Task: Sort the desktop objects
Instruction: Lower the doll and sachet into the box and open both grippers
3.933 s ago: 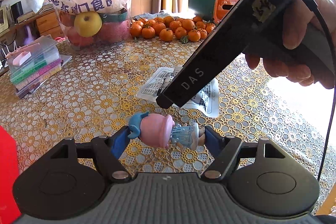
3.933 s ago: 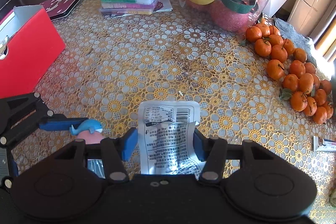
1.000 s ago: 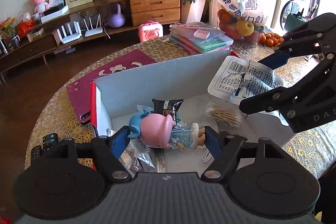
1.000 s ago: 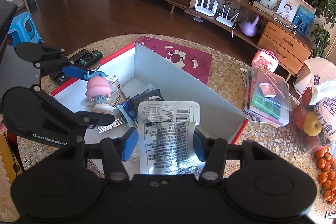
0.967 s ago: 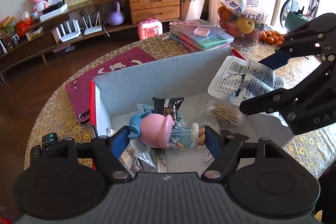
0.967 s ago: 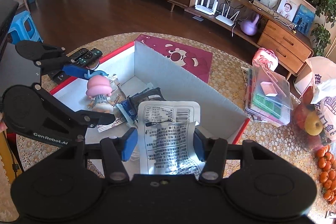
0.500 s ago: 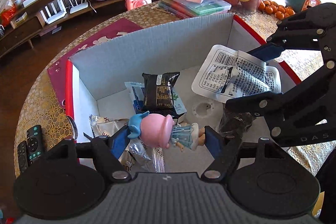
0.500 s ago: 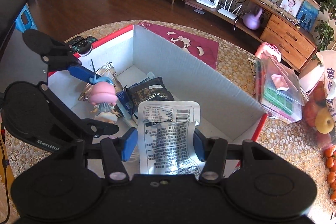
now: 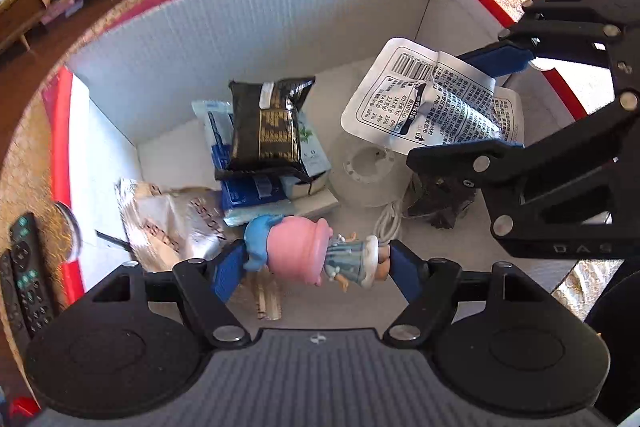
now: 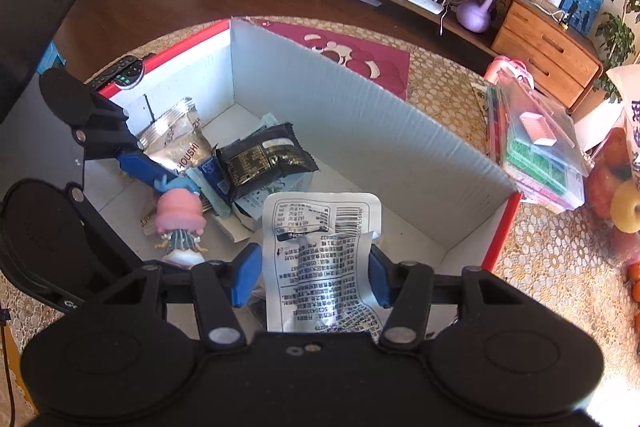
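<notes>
Pink-hatted figurine and white packet both held over the open box, each due for release.

Pink hat and blue dress mark the figurine (image 9: 316, 259), clamped crosswise in the left gripper (image 9: 316, 265), its long axis running jaw to jaw, hat toward the left pad, feet toward the right; it hangs low over the near part of the box floor, clear of the contents. Beyond it, the white printed packet (image 10: 320, 251) stands lengthwise in the right gripper (image 10: 314, 277), jaws narrow on its sides, over the right-hand floor. Farther in lie a black snack pack (image 9: 266, 127) on blue pouches and a silver bag (image 9: 168, 219). Grey corrugated walls of the box (image 9: 248, 15) close the rear. Judgement: both drops fall straight down; the left gripper sits lower and nearer release.
</notes>
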Demonstrator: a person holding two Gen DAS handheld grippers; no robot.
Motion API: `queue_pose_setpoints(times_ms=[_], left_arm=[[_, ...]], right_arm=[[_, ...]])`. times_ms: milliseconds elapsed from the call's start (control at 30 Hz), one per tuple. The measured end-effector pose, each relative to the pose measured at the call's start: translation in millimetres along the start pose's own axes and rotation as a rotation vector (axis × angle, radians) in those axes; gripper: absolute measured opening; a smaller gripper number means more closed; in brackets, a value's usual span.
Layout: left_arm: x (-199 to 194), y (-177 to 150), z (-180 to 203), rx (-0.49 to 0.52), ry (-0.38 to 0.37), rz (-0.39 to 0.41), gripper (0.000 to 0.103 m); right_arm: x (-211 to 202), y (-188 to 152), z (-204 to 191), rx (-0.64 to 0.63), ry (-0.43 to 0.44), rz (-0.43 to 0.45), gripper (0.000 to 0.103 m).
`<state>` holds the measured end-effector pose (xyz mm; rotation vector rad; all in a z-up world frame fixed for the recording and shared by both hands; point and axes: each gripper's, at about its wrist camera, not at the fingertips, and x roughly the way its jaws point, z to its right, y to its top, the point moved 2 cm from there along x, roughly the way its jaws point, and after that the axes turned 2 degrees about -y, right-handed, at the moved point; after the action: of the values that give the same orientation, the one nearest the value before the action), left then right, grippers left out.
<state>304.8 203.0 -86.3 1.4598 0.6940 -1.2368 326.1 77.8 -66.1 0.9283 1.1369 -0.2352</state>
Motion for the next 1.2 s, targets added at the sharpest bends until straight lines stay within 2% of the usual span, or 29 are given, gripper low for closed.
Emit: queue_pose_setpoints(times_ms=[167, 600, 767, 867, 933, 1200], left_arm=[[9.5, 1.3, -5.7, -0.046, -0.040, -0.048, 0.073], [7.7, -10.0, -6.0, -0.048, -0.034, -0.029, 0.073], [6.1, -14.5, -4.3, -0.050, -0.029, -0.022, 0.073], [4.2, -16.5, -2.5, -0.048, -0.023, -0.016, 0.073], [2.0, -12.3, -2.5, -0.050, -0.019, -0.010, 0.073], [-17.9, -6.5, 7.4, -0.039, 0.001, 0.026, 0.073]], right_arm=[[6.8, -1.9, 2.0, 0.034, 0.015, -0.026, 0.055], [16.1, -11.4, 8.5, 0.061, 0.029, -0.063, 0.056], [14.6, -10.2, 9.1, 0.066, 0.035, -0.060, 0.056], [10.5, -8.8, 10.7, 0.073, 0.034, -0.049, 0.059], [7.1, -8.2, 12.1, 0.076, 0.034, -0.042, 0.062], [-13.9, -4.6, 16.1, 0.102, 0.039, -0.006, 0.063]])
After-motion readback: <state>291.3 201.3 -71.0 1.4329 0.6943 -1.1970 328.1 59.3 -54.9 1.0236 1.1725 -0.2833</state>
